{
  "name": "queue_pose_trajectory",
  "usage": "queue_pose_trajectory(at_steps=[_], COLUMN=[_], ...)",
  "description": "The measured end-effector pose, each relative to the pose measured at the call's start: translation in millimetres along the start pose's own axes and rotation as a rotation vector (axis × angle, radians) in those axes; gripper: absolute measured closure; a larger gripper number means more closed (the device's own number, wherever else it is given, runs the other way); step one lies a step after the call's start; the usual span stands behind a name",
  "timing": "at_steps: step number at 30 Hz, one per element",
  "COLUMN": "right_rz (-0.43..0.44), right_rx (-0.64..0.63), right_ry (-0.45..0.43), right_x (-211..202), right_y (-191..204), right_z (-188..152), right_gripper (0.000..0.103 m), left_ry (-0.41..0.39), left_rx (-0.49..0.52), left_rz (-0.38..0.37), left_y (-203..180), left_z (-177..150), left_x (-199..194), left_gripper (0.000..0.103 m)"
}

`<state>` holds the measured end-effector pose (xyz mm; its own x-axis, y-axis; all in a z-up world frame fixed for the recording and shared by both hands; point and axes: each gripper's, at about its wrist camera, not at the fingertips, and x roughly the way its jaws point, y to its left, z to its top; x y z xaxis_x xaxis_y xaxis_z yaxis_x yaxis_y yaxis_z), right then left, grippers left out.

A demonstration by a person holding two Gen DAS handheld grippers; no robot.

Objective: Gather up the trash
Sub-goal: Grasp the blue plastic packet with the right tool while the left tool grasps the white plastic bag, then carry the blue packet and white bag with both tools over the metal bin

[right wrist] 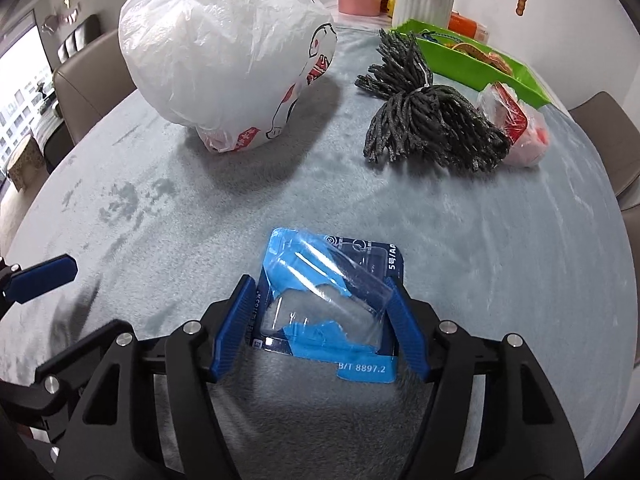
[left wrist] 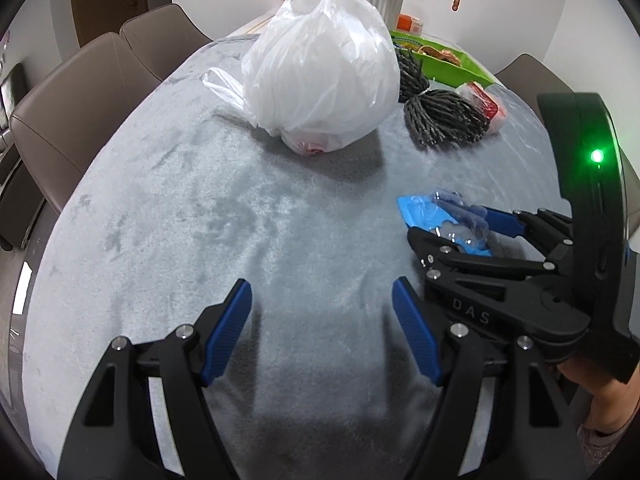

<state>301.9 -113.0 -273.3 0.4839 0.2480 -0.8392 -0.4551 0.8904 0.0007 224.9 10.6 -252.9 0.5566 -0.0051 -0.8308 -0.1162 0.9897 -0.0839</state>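
Blue blister pack (right wrist: 332, 304) is lying flat on the grey tablecloth (right wrist: 480, 260), sitting directly between the right gripper (right wrist: 320, 324) pads, its long axis running away from the camera. Jaws are standing apart, flanking its edges without clamping. Left gripper (left wrist: 322, 330) is hovering open and empty beside it, farther off.

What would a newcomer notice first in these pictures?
The big white plastic bag, knotted at the top, stands on the grey cloth at the far left. An empty blue blister pack lies between the open jaws of the right gripper. A dark bundle of strands lies beside a green tray.
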Motion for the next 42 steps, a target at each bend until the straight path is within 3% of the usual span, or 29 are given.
queue_pose_trajectory(at_steps=[8, 17, 27, 34, 42], right_rz=[0.006, -0.025, -0.050, -0.044, -0.036], right_rx=[0.014, 0.032, 0.059, 0.053, 0.038], right_ry=[-0.036, -0.127, -0.157, -0.145, -0.155], right_x=[-21, -55, -59, -52, -59], right_y=[-8, -29, -53, -53, -43], right_z=[16, 54, 80, 84, 85], right_gripper=[0.040, 0.040, 0.040, 0.040, 0.040], left_ry=[-0.038, -0.153, -0.193, -0.198, -0.211], left_rx=[-0.003, 0.044, 0.059, 0.022, 0.012], left_rz=[0.003, -0.011, -0.025, -0.031, -0.036], left_y=[2, -6, -15, -5, 2], left_z=[17, 74, 119, 121, 115], left_x=[-13, -27, -3, 2, -13], left_gripper=[0.030, 0.030, 0.030, 0.064, 0.076])
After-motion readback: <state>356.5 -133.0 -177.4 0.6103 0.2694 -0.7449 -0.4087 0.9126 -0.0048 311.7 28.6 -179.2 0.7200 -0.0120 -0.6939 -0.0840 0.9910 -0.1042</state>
